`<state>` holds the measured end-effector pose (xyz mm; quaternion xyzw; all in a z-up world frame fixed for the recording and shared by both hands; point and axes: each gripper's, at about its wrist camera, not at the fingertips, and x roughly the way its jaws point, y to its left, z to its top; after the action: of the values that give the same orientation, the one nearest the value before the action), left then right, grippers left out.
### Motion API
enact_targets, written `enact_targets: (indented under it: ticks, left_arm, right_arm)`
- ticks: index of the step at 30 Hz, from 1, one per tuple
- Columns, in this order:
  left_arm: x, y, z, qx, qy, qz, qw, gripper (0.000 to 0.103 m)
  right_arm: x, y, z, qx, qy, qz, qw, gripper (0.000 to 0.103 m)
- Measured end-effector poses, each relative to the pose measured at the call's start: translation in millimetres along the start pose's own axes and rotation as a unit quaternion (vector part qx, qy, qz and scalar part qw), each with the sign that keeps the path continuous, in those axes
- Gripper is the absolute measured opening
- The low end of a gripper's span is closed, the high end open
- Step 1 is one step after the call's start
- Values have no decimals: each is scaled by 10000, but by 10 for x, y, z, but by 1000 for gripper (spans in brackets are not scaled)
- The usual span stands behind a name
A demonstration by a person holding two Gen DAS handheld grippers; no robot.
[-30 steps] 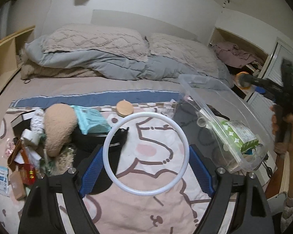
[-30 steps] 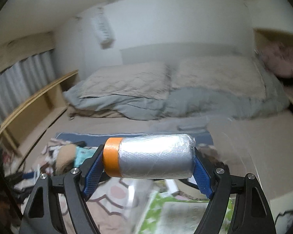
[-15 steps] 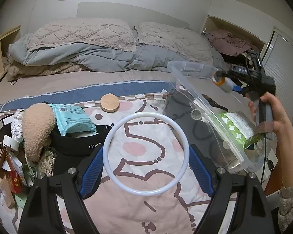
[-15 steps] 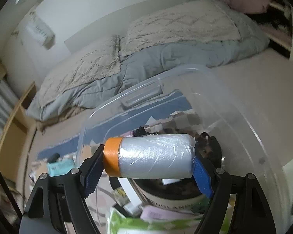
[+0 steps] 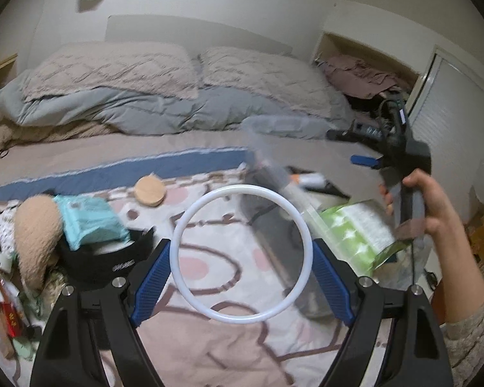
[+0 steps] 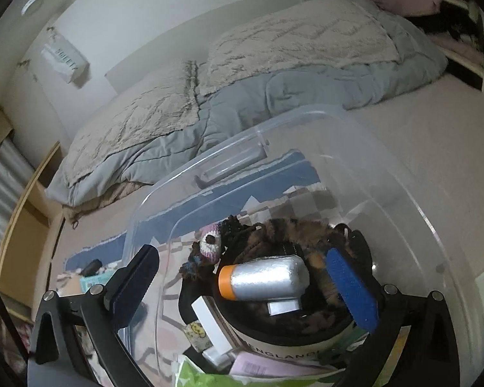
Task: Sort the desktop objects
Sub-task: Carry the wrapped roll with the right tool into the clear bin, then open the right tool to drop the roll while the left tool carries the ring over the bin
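Your left gripper (image 5: 242,259) clamps a thin white plastic ring (image 5: 242,259) between its blue ribbed pads (image 5: 151,282), holding it above the pink-and-cream cartoon blanket (image 5: 209,348). That soft, printed stretch under the ring is bare cloth. Left of it the ground is crowded: a fuzzy tan plush (image 5: 37,235), a teal crinkled packet (image 5: 90,222) lying on a black pouch (image 5: 113,261), and small boxes and cards at the edge. A round wooden disc (image 5: 150,187) sits apart, near the blue border strip. Your right gripper (image 6: 245,285) stands wide open, its fingers spread clear of the silver foil-wrapped roll with an orange end (image 6: 263,277), which lies free inside the clear plastic bin (image 6: 403,193), resting on top of a black round tub with dark furry items behind it. A small crocheted figure (image 6: 211,245) sits beside the roll, just left of it. The bin's smooth, transparent walls curve up close around both fingers, the left finger (image 6: 130,285) outside the near wall, the right finger (image 6: 351,287) inside. A green patterned pack (image 5: 358,229) fills the bin's near end, by your right hand (image 5: 429,203).
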<state>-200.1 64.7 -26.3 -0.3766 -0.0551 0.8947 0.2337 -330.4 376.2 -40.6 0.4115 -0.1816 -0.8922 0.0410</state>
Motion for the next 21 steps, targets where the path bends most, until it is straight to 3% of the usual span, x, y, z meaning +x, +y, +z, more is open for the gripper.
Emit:
enact_targets:
  ticks: [6, 7, 8, 9, 11, 13, 21]
  left_arm:
    - [64, -286, 113, 193, -43, -262, 9995, 85]
    - [75, -322, 111, 218, -31, -294, 9993, 85]
    - [88, -349, 107, 237, -10, -330, 9992, 85]
    - [96, -367, 102, 246, 6, -363, 9990, 85]
    - [102, -389, 97, 250, 27, -417, 9988, 85]
    - [99, -398, 88, 255, 38, -450, 9987, 85]
    - [107, -226, 45, 135, 130, -422, 9989, 85]
  right_arm:
    - [-125, 100, 24, -722, 12, -113, 9973, 103]
    - [-130, 127, 21, -821, 40, -75, 9966, 99]
    - [-121, 162, 15, -903, 115, 64, 9958, 82]
    - [-95, 188, 11, -903, 208, 166, 9956, 71]
    - [-5, 207, -12, -746, 471, 485, 9949, 29]
    - [124, 244, -50, -602, 761, 800, 9921, 13]
    - [652, 441, -243, -511, 1624, 447, 9844, 13]
